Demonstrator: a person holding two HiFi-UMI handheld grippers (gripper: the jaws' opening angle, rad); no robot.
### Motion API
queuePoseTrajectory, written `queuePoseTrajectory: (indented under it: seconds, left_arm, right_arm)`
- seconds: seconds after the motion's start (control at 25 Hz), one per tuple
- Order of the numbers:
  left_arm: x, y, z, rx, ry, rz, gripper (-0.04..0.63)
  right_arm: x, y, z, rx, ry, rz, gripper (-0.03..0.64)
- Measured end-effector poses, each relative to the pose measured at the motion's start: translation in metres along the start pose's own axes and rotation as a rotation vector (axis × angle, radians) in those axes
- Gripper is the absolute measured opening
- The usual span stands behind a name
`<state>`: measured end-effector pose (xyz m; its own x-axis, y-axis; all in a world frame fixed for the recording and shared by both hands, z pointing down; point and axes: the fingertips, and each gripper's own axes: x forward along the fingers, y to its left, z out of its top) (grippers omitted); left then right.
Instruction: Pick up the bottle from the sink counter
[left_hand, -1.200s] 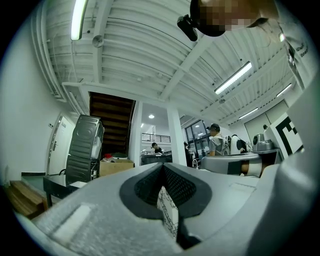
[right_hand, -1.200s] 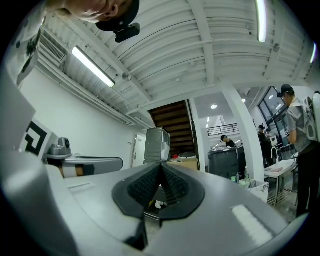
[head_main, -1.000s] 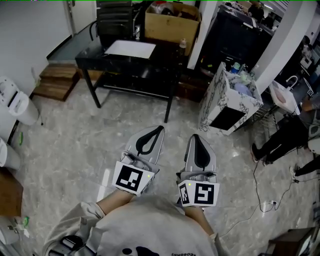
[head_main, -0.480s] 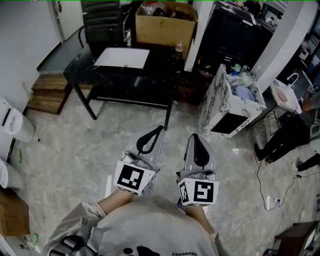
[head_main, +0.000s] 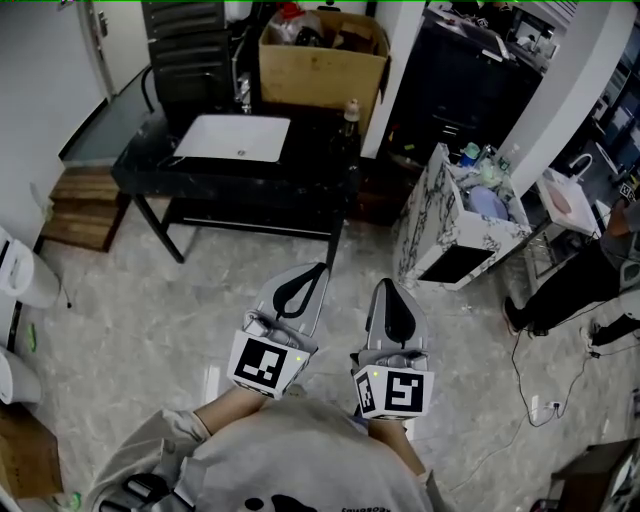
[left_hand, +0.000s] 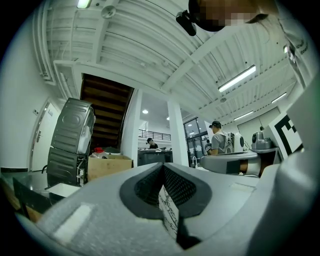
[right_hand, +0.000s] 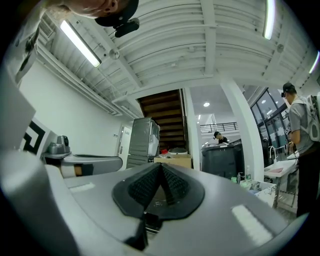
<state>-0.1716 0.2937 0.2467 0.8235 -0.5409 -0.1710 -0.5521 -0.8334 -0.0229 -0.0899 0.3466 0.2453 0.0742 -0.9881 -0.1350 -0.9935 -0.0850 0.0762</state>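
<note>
Black table (head_main: 305, 160) carries the bottle (head_main: 351, 110), upright, just right of the sink (head_main: 232, 137). The left claw (head_main: 320, 268) and right claw (head_main: 388, 285) are clenched, empty, well short of the sink. Best to open the right claw early, then close on the bottle's body.

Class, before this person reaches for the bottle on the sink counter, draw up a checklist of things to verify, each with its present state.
1. Bottle found: the bottle stands upright at the right end of the sink counter. Ok.
2. Within reach: both grippers are over the floor, well short of the counter. Not ok.
3. Left gripper ready to grasp: jaws together, nothing held. Not ok.
4. Right gripper ready to grasp: jaws together, nothing held. Not ok.
5. Room round the bottle: a cardboard box sits just behind it; whether they touch, cannot tell.
</note>
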Motion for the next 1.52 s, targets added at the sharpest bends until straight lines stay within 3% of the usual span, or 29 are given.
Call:
queuePoseTrajectory:
  seconds: [0.76,1.52]
  left_arm:
    - [0.041,0.035,-0.020,-0.024,-0.003,0.017,0.002]
    - [0.185,0.082,-0.044,-0.023,0.011,0.076,0.002]
  right_arm:
    - [0.060,-0.008,-0.017,0.007,-0.008,0.051,-0.002]
    - [0.195,-0.096,-0.040,0.034,0.006,0.110,-0.002]
